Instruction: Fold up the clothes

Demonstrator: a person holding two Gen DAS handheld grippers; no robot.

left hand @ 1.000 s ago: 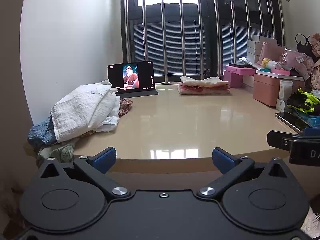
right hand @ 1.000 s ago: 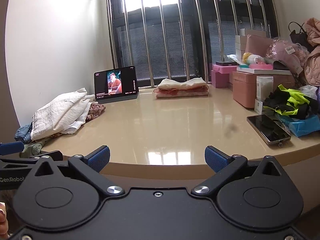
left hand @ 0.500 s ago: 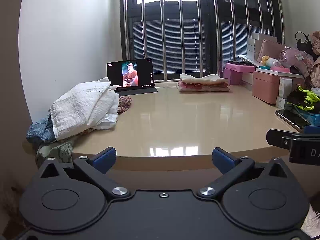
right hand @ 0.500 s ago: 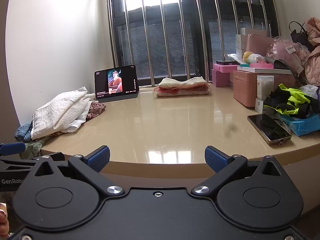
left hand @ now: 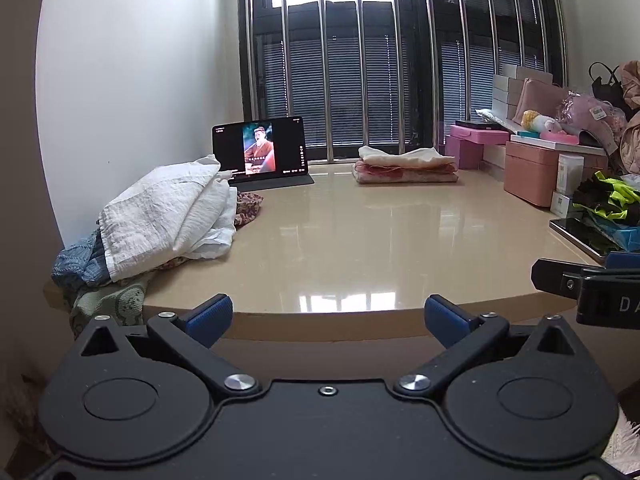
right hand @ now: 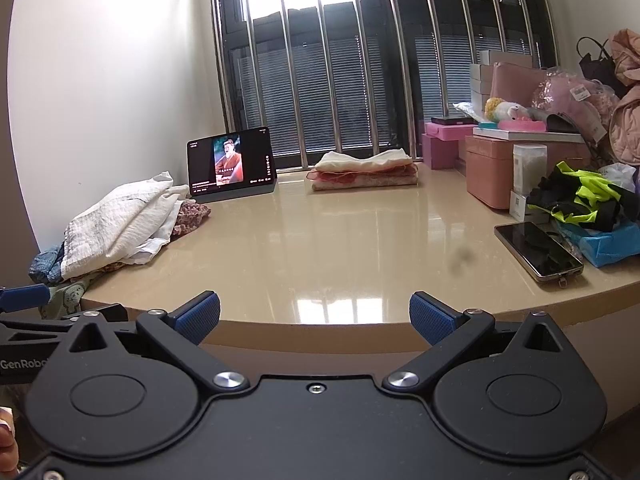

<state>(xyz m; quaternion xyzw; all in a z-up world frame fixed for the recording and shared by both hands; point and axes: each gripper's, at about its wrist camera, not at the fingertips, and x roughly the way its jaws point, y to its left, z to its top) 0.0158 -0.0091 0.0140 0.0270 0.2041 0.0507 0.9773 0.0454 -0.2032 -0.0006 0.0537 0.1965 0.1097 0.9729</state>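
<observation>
A heap of unfolded clothes (left hand: 160, 220) lies at the table's left edge, a white garment on top, blue and green pieces hanging over the edge; it also shows in the right wrist view (right hand: 120, 228). A folded stack (left hand: 406, 166) sits at the back by the window, also in the right wrist view (right hand: 364, 172). My left gripper (left hand: 328, 314) is open and empty, in front of the table's near edge. My right gripper (right hand: 314, 314) is open and empty, also short of the near edge. The two grippers are side by side.
A tablet (left hand: 260, 152) playing video stands at the back left. Pink boxes (right hand: 492, 172), a phone (right hand: 538, 250), a black and neon-yellow garment (right hand: 580, 200) and a blue pack (right hand: 608, 240) crowd the right side. The glossy beige table (left hand: 360, 232) spans the middle.
Both views have shifted slightly, the left camera drifting a little back from the table. The grippers stay open and nothing on the table has moved.
</observation>
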